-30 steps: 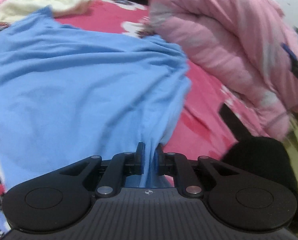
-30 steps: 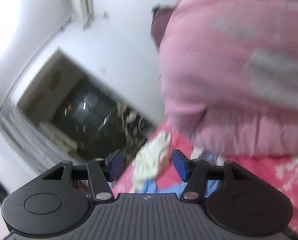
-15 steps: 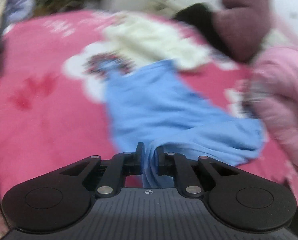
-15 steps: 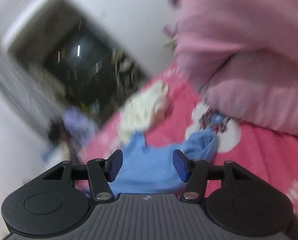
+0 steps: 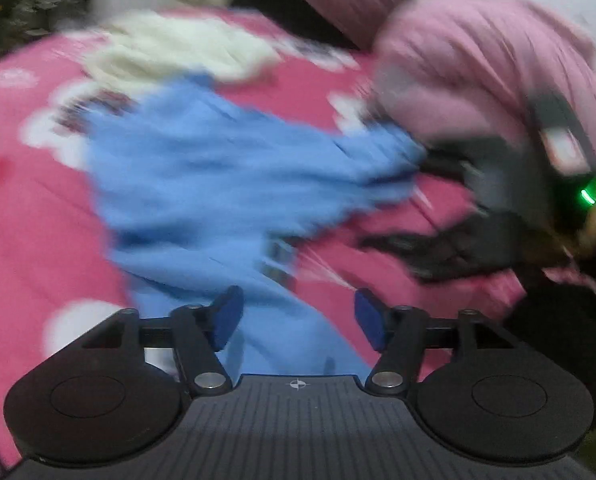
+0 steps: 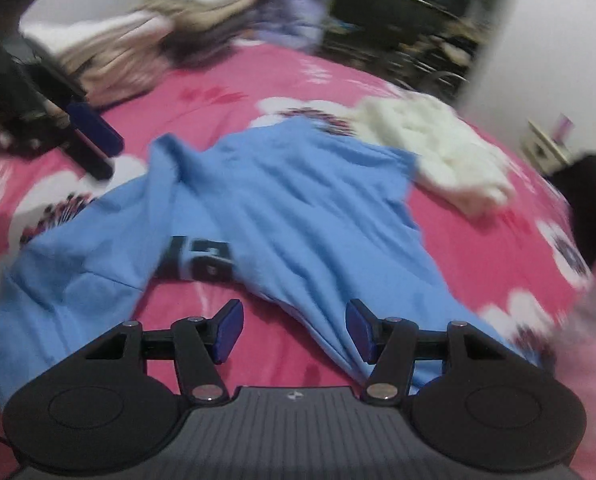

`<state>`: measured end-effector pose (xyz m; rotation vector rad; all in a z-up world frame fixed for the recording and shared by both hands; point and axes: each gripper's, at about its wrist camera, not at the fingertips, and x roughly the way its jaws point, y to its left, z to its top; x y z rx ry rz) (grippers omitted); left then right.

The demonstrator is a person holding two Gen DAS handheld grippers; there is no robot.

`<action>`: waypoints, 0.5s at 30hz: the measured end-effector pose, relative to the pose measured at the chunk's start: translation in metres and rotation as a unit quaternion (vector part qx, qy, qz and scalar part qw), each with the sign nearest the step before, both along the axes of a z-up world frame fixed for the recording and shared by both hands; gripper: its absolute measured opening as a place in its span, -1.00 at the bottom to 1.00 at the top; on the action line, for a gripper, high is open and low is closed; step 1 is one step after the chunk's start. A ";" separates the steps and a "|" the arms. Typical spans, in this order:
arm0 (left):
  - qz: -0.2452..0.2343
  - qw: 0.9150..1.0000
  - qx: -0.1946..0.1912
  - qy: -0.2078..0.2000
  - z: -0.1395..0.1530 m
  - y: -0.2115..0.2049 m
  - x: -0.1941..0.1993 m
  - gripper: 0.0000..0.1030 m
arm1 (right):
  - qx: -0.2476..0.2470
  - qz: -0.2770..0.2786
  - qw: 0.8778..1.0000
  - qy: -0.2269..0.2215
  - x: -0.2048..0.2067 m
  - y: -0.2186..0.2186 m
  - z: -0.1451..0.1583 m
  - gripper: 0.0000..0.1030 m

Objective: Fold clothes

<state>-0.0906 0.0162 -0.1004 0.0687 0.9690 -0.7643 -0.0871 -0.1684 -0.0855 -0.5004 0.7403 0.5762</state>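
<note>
Lying rumpled on the pink bed [image 6: 338, 72], the blue shirt [image 6: 306, 208] has just been freed by the left claw [image 5: 295, 318], jaws opening wide, while the right claw [image 6: 293, 330] gapes empty; better smooth it flat before folding.

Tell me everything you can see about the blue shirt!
The blue shirt is soft, thin light-blue cloth with a dark printed patch. It lies spread out and wrinkled on the pink flowered bedcover, partly bunched. A fluffy cream garment touches its far edge. Neither open gripper holds it.
</note>
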 end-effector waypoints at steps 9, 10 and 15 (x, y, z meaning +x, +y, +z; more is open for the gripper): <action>0.005 0.994 0.101 -0.048 -0.051 -0.039 -0.020 -0.44 | -0.036 -0.030 0.999 -0.019 0.025 0.011 -0.026 -0.77; 0.010 0.994 0.099 -0.050 -0.049 -0.034 -0.021 -0.55 | -0.020 -0.045 0.998 -0.028 0.026 0.006 -0.018 -0.79; 0.034 0.995 0.083 -0.052 -0.029 0.007 -0.021 -0.90 | 0.061 -0.101 0.992 -0.046 0.041 -0.019 0.015 -0.83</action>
